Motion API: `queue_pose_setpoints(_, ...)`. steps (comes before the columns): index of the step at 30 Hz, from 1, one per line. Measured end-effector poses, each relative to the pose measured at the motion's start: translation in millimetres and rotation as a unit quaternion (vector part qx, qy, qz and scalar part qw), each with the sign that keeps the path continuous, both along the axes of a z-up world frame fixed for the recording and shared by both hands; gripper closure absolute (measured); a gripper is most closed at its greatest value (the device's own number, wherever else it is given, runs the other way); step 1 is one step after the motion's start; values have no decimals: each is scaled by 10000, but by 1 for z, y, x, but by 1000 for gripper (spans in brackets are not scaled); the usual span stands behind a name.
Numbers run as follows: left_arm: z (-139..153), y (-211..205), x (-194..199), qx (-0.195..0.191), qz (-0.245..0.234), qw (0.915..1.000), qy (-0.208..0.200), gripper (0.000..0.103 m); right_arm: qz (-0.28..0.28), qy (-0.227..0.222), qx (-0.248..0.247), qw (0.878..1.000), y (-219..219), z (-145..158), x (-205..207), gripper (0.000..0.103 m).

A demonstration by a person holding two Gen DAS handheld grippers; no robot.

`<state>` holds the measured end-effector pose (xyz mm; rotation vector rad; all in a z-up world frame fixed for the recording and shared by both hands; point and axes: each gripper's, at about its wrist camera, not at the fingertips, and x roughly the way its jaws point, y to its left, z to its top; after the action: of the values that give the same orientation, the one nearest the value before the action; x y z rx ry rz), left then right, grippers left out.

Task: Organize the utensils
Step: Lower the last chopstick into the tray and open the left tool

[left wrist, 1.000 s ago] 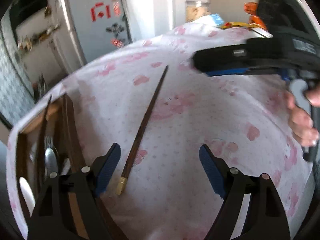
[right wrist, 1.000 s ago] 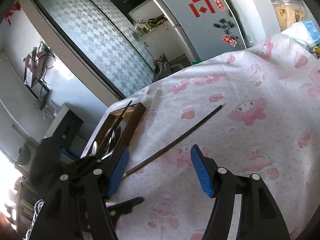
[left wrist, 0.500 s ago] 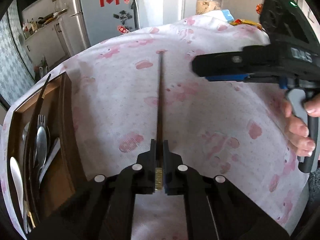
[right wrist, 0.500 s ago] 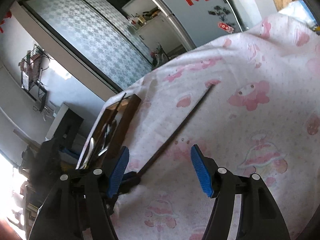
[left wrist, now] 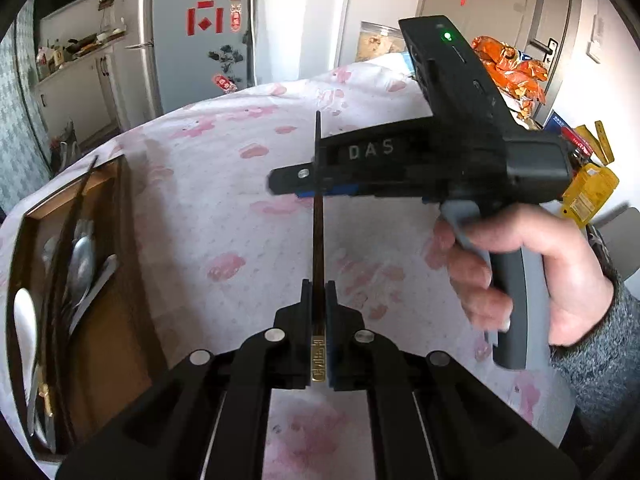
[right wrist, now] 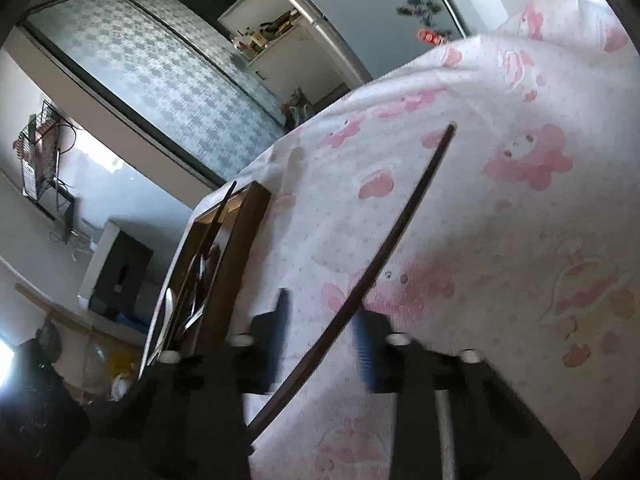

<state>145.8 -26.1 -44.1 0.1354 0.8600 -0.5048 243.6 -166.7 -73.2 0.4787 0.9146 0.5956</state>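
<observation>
My left gripper [left wrist: 319, 292] is shut on the gold-capped end of a dark chopstick [left wrist: 319, 240] and holds it lifted above the pink-patterned tablecloth. My right gripper [right wrist: 322, 320] is around the chopstick's [right wrist: 400, 232] middle, its blue pads [right wrist: 366, 344] partly closed with a gap on either side of the stick; it is motion-blurred. It crosses the chopstick in the left wrist view [left wrist: 308, 188]. A wooden utensil tray [left wrist: 120, 264] at the left holds spoons, a fork and another chopstick; it also shows in the right wrist view [right wrist: 236, 256].
A fridge [left wrist: 192, 40] stands beyond the table's far edge. Snack bags [left wrist: 508, 68] and a yellow box [left wrist: 588, 196] lie at the far right of the table. The tablecloth [left wrist: 224, 200] covers the whole top.
My left gripper closed on the chopstick's end and lifted it off the cloth. My right gripper swung in over the chopstick and its jaws have narrowed around it.
</observation>
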Motion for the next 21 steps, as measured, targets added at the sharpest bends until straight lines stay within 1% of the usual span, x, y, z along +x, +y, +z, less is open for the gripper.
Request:
queue_pose_setpoints(3,1,15,-8,-11,89,10000,-35,97,87,-29,11,10000,9,1,0,86)
queue_pose_setpoints(5,4,28,-14,-43,200,9998,-60,97,238,-109,-75,9996,28,6,-2,86)
queue_pose_setpoints(9,13,65,-27,5,525,9984,-188,96,604,-192,-100,9979,71,18,-3,86)
queue_pose_setpoints(13,24,107,-37,64,994,9942,-399,96,1006,-334,-228,9941,130,35,-1,86)
queue_pose_setpoints(15,24,124,-36,30,1200,9919,-409,96,1102,-417,-324,9925,154,42,1,86)
queue_pose_setpoints(17,22,136,-34,46,1384,9896,-387,96,1174,-494,-537,9904,180,46,1,86)
queue_pose_setpoints(19,19,142,-30,163,1530,9873,-406,96,1183,-561,-803,9881,199,46,3,86)
queue_pose_setpoints(21,14,143,-27,302,1616,9854,-433,96,1275,-520,-952,9859,211,43,6,84)
